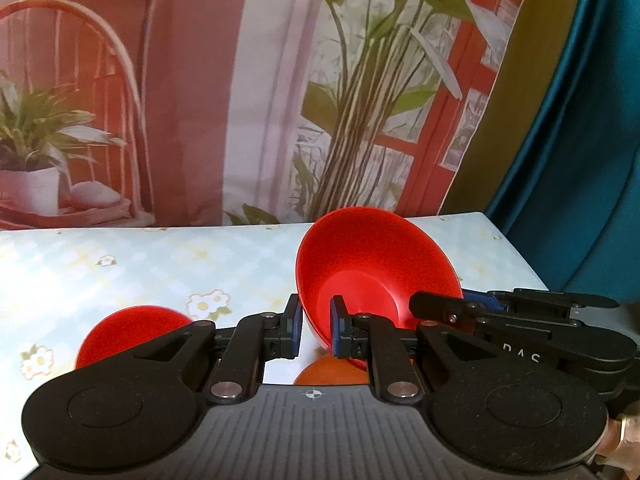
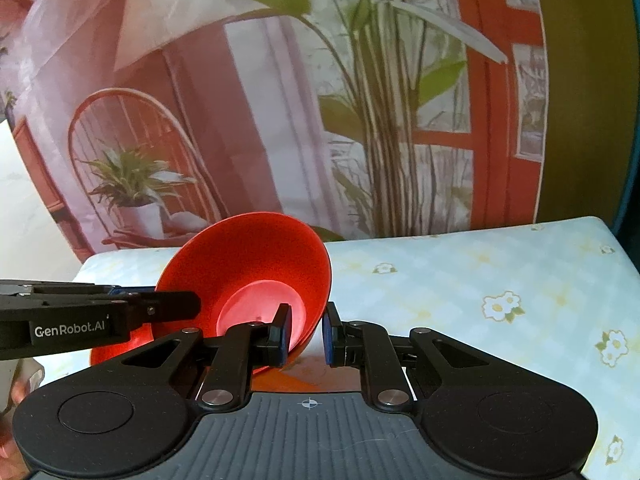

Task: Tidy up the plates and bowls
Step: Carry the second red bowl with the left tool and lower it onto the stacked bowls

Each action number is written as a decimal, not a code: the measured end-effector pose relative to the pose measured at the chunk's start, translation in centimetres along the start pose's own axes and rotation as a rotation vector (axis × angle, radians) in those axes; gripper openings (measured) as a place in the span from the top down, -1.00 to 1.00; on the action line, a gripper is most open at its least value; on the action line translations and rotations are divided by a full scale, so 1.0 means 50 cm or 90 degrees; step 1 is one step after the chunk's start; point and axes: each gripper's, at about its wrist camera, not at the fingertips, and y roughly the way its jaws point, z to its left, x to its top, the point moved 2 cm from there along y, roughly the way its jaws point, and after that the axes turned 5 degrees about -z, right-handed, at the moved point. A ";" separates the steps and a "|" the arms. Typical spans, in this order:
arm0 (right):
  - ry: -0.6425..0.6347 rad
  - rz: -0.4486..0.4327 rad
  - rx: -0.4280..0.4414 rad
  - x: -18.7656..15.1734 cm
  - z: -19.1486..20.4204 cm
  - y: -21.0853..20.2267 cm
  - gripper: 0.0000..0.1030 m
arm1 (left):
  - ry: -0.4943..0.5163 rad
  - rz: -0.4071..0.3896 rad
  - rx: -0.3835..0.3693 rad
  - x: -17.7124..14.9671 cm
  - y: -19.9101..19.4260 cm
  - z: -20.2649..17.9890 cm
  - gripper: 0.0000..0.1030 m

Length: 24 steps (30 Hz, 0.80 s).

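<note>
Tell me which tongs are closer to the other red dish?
Probably the left tongs. They and the right tongs both grip the tilted red bowl's rim, but the other red dish lies on the left tongs' side.

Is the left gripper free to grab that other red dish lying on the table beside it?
Probably not yet. The left gripper is shut on the rim of the red bowl, which the right gripper also holds. Nothing blocks the red dish itself, though.
</note>
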 end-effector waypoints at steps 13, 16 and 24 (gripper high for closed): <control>-0.019 0.014 0.031 -0.008 0.103 -0.012 0.71 | -0.016 -0.022 0.028 -0.004 -0.095 0.065 0.70; -0.030 0.016 0.037 -0.009 0.130 -0.010 0.71 | -0.027 -0.024 0.035 -0.007 -0.108 0.084 0.70; -0.049 0.030 0.054 -0.016 0.185 0.009 0.70 | -0.048 -0.027 0.048 -0.016 -0.128 0.131 0.70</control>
